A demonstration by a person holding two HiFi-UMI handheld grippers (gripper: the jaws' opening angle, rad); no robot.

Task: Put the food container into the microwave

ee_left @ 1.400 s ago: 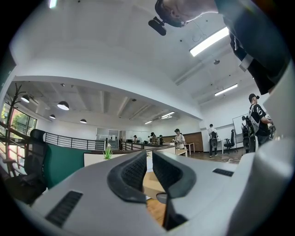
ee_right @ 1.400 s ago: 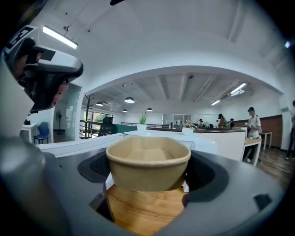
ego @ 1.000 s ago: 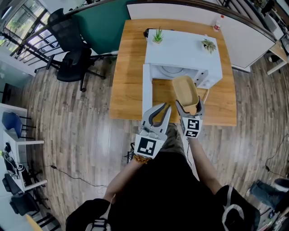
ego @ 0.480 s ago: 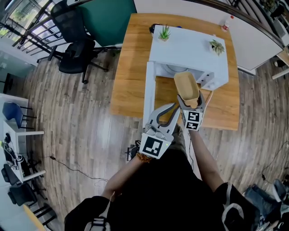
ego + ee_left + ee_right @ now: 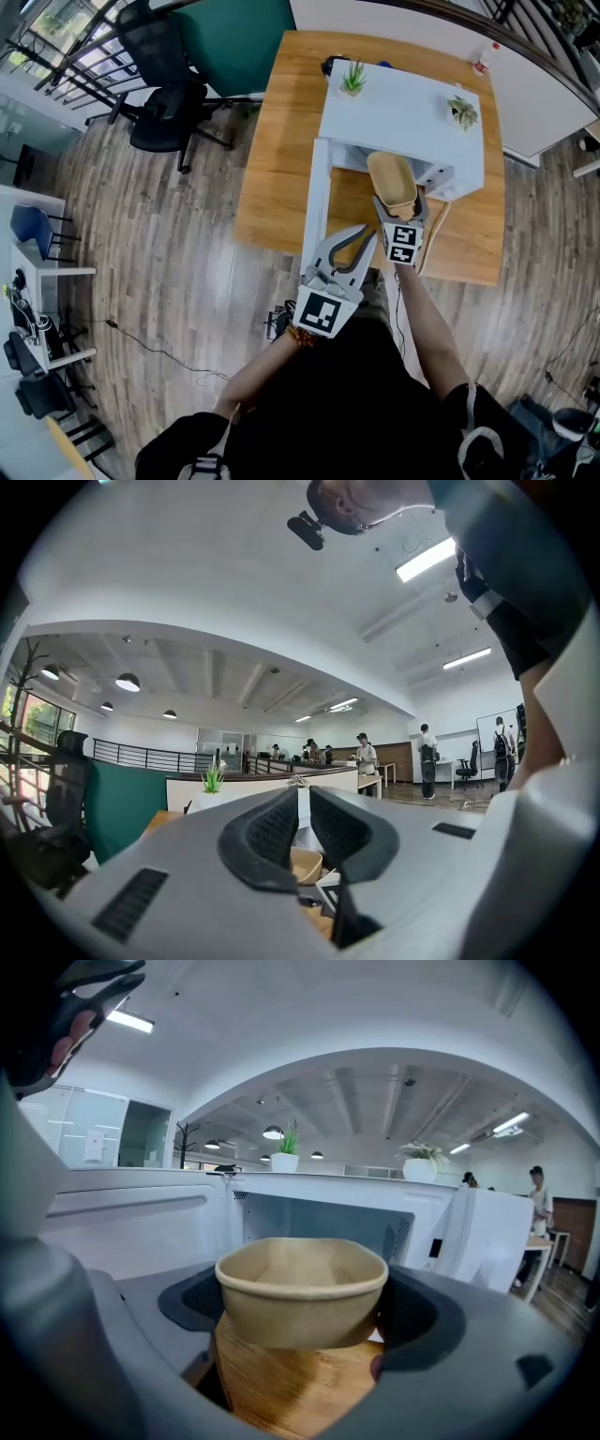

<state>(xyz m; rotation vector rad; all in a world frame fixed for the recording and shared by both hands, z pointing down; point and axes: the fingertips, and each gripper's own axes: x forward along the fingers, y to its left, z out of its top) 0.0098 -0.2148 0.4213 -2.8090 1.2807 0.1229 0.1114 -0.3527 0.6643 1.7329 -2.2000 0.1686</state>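
Before the open microwave [image 5: 403, 117], the food container [image 5: 392, 180] is clamped in the right claw [image 5: 400, 206] above the bench [image 5: 279, 169]; the left claw [image 5: 359, 236] is held alongside, jaws together, empty.

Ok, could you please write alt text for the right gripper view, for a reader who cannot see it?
The right gripper holds a tan food container between its jaws, facing the open cavity of a white microwave. The door stands open at the left, and two small potted plants sit on top of the microwave.
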